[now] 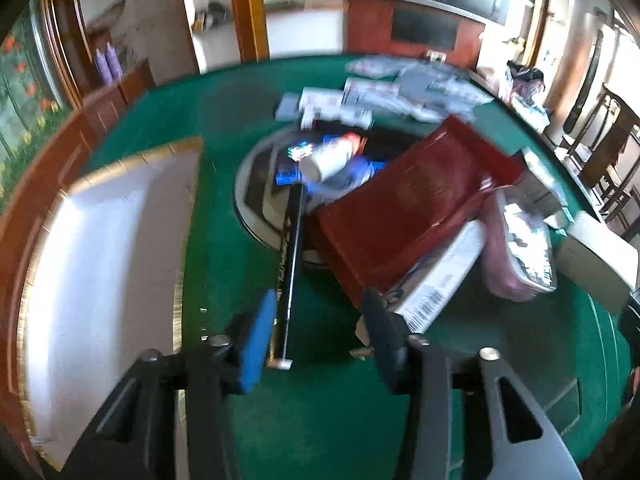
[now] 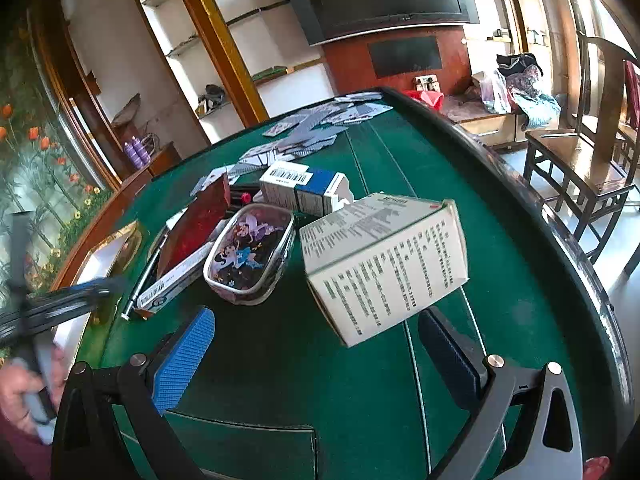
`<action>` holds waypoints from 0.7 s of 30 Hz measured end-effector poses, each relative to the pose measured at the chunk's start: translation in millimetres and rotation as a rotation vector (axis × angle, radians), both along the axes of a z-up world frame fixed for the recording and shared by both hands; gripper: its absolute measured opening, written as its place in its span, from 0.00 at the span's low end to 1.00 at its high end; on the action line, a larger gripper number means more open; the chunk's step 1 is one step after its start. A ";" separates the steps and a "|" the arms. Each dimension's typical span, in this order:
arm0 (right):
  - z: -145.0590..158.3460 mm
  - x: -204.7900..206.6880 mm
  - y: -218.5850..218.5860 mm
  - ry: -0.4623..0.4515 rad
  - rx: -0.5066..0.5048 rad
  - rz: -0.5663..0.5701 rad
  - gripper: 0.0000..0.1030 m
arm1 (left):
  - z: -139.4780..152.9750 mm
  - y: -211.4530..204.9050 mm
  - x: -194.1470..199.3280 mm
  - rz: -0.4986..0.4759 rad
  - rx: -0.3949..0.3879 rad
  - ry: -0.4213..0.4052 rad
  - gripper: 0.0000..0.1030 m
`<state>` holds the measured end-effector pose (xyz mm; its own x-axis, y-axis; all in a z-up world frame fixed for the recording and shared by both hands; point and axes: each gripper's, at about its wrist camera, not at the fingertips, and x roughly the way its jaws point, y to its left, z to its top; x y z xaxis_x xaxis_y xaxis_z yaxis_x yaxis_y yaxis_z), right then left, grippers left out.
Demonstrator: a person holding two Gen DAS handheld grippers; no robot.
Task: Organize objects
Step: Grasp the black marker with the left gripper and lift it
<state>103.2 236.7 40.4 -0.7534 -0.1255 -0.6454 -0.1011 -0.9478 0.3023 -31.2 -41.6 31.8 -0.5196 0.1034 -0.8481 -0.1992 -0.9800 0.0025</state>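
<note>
The left hand-held gripper (image 1: 320,334) is held low over the green table (image 1: 320,420), jaws wide apart with nothing gripped, a thin metal rod (image 1: 294,264) lying between the fingers and a barcoded white box (image 1: 436,284) just beside the right finger. The right hand-held gripper (image 2: 320,356) is also spread wide and empty, angled down at a tilted white printed carton (image 2: 384,260), with a cartoon pencil case (image 2: 250,254) and red box (image 2: 192,228) left of it. Bare felt is seen before both grippers; the table's raised rim (image 2: 560,216) curves along the right.
</note>
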 end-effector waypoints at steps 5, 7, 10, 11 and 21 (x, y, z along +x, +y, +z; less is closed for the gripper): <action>3.4 4.3 0.9 0.014 0.004 -0.008 1.00 | -15.3 0.3 -10.4 0.002 -0.049 -0.036 0.30; 3.5 2.7 -0.9 0.005 0.007 -0.008 1.00 | -20.9 1.6 -13.1 -0.002 -0.039 -0.063 0.29; 5.8 3.3 2.0 0.003 0.009 -0.010 1.00 | -18.5 2.6 -15.3 -0.004 -0.051 -0.046 0.29; 6.2 3.6 1.7 0.004 0.013 -0.013 1.00 | -17.4 1.6 -16.4 0.003 -0.043 -0.048 0.30; 4.6 4.2 4.7 -0.006 0.013 -0.020 1.00 | -19.1 -7.0 -14.9 0.013 -0.006 0.019 0.41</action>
